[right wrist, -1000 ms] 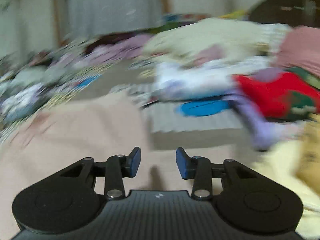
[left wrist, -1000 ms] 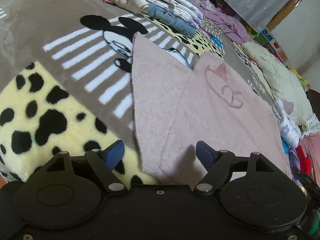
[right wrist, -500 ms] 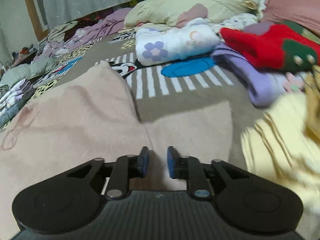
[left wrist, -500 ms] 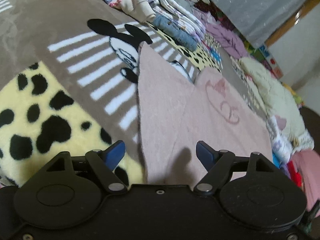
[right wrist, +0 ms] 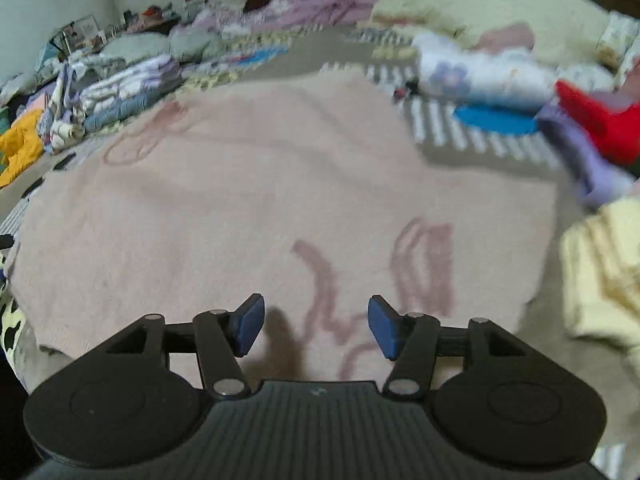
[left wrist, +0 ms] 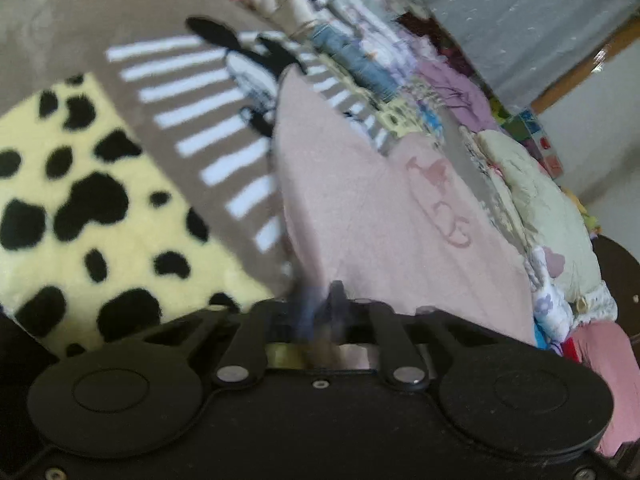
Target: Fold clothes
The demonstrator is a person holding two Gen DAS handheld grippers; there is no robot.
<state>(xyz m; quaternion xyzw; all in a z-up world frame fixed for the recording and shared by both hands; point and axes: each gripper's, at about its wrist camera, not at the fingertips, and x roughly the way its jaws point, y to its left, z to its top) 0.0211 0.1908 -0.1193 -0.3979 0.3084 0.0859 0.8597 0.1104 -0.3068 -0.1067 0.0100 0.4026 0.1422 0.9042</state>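
Free room is lying over the pink garment point(right wrist: 248, 184), spread flat on the patterned blanket point(left wrist: 132, 200); the right tool point(right wrist: 316, 326), jaws apart, is hovering above it with nothing standing between. To the left tool's point(left wrist: 320, 312) left, bare blanket is offering open passage. A row of folded clothes point(left wrist: 360, 60) is bordering the far edge. On the right, a cream quilt point(right wrist: 492, 12), a red garment point(right wrist: 600, 124) and a yellow knit point(right wrist: 604, 272) are crowding the garment's side.
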